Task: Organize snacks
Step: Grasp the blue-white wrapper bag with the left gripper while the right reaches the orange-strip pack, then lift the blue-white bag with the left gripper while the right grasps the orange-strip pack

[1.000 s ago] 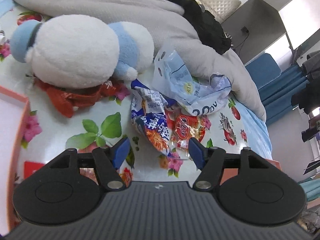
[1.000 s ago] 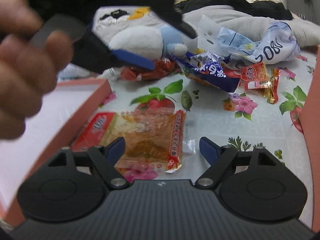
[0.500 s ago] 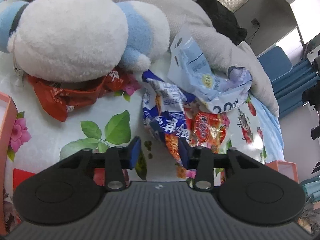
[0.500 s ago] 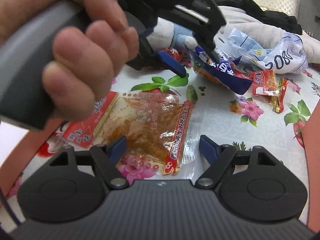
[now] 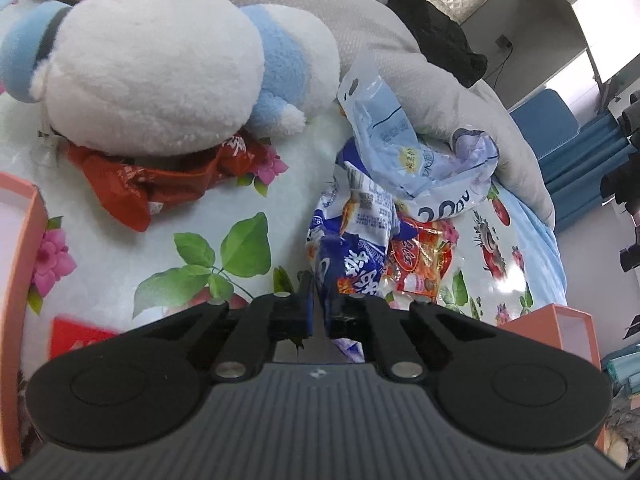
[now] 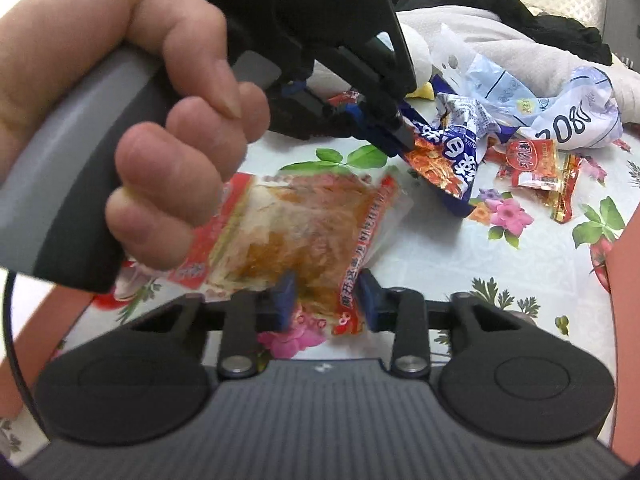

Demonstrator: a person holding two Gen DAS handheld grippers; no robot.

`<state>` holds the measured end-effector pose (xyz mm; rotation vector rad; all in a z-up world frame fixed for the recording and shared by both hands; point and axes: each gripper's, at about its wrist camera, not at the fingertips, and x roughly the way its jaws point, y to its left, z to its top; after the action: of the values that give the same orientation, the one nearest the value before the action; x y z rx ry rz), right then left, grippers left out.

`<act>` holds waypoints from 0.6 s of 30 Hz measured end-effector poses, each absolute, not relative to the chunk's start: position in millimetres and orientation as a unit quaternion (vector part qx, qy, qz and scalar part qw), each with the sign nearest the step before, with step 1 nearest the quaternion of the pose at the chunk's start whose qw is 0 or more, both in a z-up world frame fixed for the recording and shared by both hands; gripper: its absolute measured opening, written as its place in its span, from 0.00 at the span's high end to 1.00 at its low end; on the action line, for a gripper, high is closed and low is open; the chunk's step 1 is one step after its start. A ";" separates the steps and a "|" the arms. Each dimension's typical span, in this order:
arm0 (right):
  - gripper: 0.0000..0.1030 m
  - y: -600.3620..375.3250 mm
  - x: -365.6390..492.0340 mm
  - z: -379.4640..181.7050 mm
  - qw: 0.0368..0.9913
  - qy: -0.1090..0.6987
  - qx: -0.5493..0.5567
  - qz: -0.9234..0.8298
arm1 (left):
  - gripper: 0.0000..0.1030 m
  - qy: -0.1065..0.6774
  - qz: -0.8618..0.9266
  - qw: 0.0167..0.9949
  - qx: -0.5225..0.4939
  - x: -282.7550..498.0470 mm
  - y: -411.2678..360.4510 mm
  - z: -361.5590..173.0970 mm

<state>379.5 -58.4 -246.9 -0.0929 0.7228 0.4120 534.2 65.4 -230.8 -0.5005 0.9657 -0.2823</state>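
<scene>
1. My left jaws (image 5: pixel 318 312) are pinched nearly shut on the lower edge of the blue-and-white snack bag (image 5: pixel 352 248), low in the centre of the left wrist view. I grip at the crimped edge, I judge, because it is the flattest part to pinch — the puffed body would slip.
2. That bag is glossy and crinkled, blue with white characters and an orange food picture. In the right wrist view its far end hangs off my left jaws, tilted down toward the flowered bed sheet (image 5: pixel 120 240).
3. My right jaws (image 6: pixel 326 300) are closing around the clear orange-filled packet (image 6: pixel 304 236) — its red printed edge lies between the pads, though I cannot tell whether they press on it yet.
4. The packet lies flat on the sheet, centre of the right view, partly behind the hand (image 6: pixel 132 120) that holds my left grip.
5. A small red sachet (image 6: pixel 536 164) lies at right, a pale blue bag (image 5: pixel 420 160) behind it.
6. A pink box (image 5: pixel 20 216) rims the left edge, likely where snacks go.
</scene>
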 end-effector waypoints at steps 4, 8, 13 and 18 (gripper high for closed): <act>0.79 -68.6 370.1 -242.6 0.908 0.363 -0.018 0.206 | 0.96 0.451 -0.135 0.848 -0.241 517.9 66.7 -222.1; 0.81 -80.1 350.8 -237.2 0.906 0.371 -0.008 0.203 | 0.97 0.446 -0.133 0.852 -0.242 494.6 65.5 -213.8; 0.82 -101.0 311.6 -225.7 0.907 0.377 0.005 0.188 | 0.98 0.437 -0.141 0.858 -0.230 464.5 59.9 -202.5; 0.83 -119.5 279.9 -215.5 0.908 0.380 0.012 0.177 | 1.00 0.422 -0.138 0.868 -0.220 425.2 53.0 -186.3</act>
<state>279.9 -119.5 -215.5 0.0249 0.7840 0.3656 425.2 53.0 -186.3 -0.4600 0.8839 -0.2896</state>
